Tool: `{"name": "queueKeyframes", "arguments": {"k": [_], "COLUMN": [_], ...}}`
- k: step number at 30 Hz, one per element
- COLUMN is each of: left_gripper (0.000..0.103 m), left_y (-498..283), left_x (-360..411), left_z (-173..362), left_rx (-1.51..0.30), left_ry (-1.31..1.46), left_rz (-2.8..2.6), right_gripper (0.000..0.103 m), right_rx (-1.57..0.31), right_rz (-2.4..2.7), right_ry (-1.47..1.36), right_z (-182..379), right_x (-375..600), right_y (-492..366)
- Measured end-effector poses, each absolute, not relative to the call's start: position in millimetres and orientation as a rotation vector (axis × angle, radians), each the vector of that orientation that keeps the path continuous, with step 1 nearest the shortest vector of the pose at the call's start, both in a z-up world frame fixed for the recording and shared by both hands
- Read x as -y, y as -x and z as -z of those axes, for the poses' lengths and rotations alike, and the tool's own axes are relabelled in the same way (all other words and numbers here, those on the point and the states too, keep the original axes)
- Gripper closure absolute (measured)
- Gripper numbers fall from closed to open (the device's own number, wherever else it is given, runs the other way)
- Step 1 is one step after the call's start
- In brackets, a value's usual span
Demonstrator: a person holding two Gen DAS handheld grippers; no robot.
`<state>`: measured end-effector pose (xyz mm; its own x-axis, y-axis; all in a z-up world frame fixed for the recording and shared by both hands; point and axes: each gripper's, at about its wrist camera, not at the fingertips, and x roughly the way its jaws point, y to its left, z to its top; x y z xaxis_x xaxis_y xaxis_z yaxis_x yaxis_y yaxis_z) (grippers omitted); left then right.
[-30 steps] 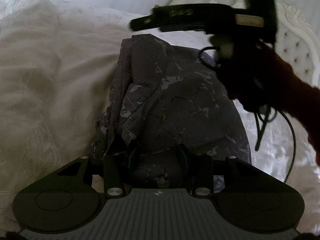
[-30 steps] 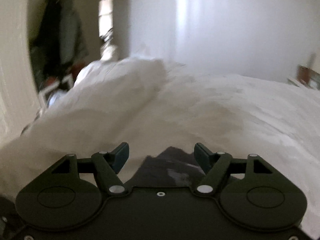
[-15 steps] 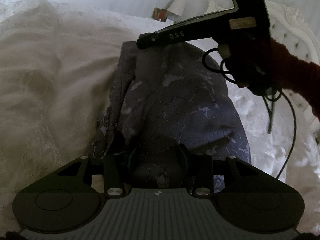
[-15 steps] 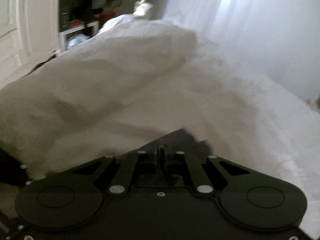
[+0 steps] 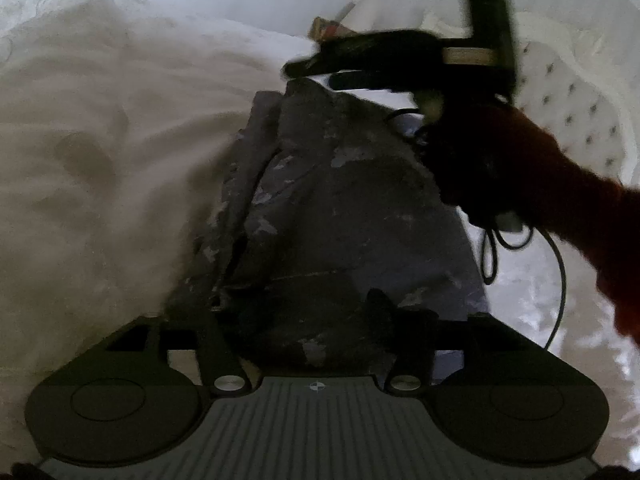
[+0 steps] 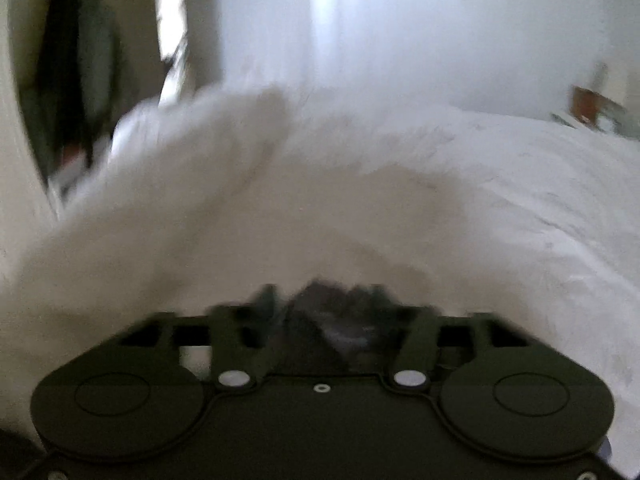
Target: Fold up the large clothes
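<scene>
Two grippers work over one dark grey patterned garment (image 5: 344, 208), which lies bunched lengthwise on a white bed (image 5: 100, 160). A tufted white headboard (image 5: 568, 120) rises at the far right, and some small reddish things (image 5: 332, 30) beyond the bed are too blurred to name. From the left wrist view the left gripper (image 5: 304, 320) straddles the garment's near end; its jaws have just been opening, cloth heaped between them, and its left finger is lost in the folds. At the far end a dark-sleeved hand (image 5: 492, 160) holds the right gripper (image 5: 312, 66), trailing a black cable (image 5: 556, 264). Its own view is smeared; its jaws have just been opening and stand apart with dark cloth between, contact unclear.
</scene>
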<state>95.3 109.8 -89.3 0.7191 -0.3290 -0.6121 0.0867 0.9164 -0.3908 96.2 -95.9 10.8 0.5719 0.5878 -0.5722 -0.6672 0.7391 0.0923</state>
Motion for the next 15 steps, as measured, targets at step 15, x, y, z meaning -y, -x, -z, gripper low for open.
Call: {"name": "queueKeyframes", "arguments": {"k": [15], "left_gripper": [0.023], "left_y": [-119], "left_x": [-116], "left_z": [49], "left_rx": [-0.638], "left_ry": [0.259], "left_rz": [0.200], "right_gripper": [0.010], "right_rx": [-0.708], "right_rz": [-0.398], "right_ry": [-0.401], "right_z": [21], "right_x": [315], "right_y": [-37]}}
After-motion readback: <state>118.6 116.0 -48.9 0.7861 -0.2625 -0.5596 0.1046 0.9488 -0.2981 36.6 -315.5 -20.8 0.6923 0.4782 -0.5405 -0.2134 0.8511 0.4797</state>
